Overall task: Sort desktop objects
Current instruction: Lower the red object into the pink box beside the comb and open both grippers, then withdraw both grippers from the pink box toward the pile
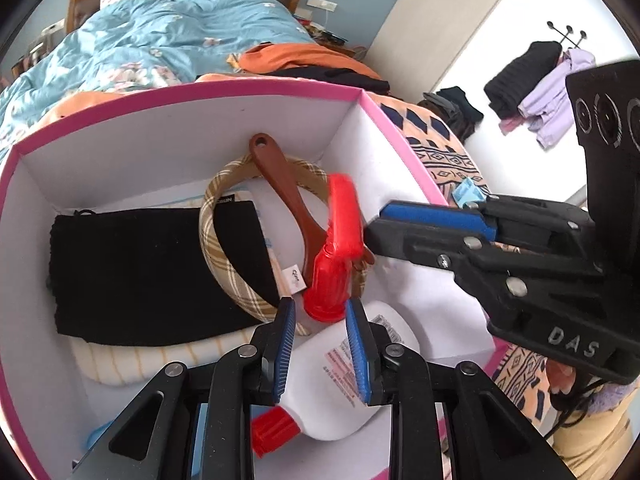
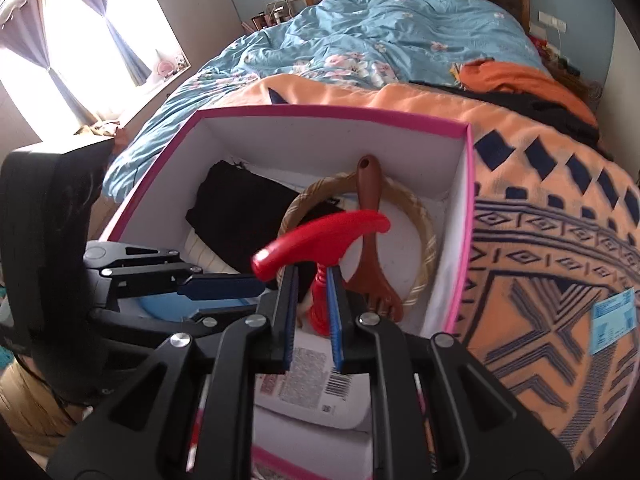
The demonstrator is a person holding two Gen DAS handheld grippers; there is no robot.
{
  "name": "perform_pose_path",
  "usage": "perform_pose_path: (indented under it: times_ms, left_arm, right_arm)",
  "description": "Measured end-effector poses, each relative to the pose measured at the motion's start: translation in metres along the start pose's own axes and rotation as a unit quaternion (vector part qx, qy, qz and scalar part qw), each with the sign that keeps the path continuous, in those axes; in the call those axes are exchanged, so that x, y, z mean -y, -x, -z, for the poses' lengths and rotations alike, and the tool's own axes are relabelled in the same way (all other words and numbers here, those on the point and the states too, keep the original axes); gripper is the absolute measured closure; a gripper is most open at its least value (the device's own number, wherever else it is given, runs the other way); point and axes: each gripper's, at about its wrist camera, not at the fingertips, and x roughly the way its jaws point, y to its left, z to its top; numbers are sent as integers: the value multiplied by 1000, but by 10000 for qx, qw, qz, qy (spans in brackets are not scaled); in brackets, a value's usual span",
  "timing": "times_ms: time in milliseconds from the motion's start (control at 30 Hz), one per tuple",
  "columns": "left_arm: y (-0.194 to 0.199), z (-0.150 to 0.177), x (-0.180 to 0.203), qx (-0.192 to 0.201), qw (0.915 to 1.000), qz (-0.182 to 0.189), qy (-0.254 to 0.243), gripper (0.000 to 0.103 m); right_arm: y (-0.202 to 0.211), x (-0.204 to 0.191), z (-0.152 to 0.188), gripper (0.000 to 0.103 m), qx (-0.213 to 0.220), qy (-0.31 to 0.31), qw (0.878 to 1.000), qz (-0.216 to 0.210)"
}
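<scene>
Right gripper [image 2: 312,292] clamped on red tool [image 2: 320,240] at its stem, held over the box [image 2: 328,114], above the white bottle [image 2: 312,392]. Left gripper [image 1: 320,344] open, empty, bottle [image 1: 340,380] just ahead. Best lower clear of the comb [image 2: 370,240] before letting go.

A pink-rimmed box [image 2: 460,280] sits on the patterned orange blanket [image 2: 540,240].

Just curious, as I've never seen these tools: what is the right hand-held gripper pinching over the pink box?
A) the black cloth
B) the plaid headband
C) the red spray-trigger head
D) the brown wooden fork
C: the right hand-held gripper has its blue pads closed on the neck of the red spray-trigger head, held above the pink box.
</scene>
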Motion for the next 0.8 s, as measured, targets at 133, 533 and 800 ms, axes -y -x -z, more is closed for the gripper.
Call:
perform_pose_path:
  times_ms: [133, 533, 800]
  left_arm:
    - [-3, -3, -6, -66, 9998, -32, 159, 77]
    - [8, 4, -13, 45, 9999, -31, 161, 73]
    - [38, 19, 14, 302, 9992, 119, -236, 66]
  right_arm:
    - [-18, 8, -9, 86, -174, -225, 9995, -163]
    - [-27, 13, 0, 86, -50, -429, 9986, -317]
    - [15, 10, 18, 81, 460, -463, 9950, -753]
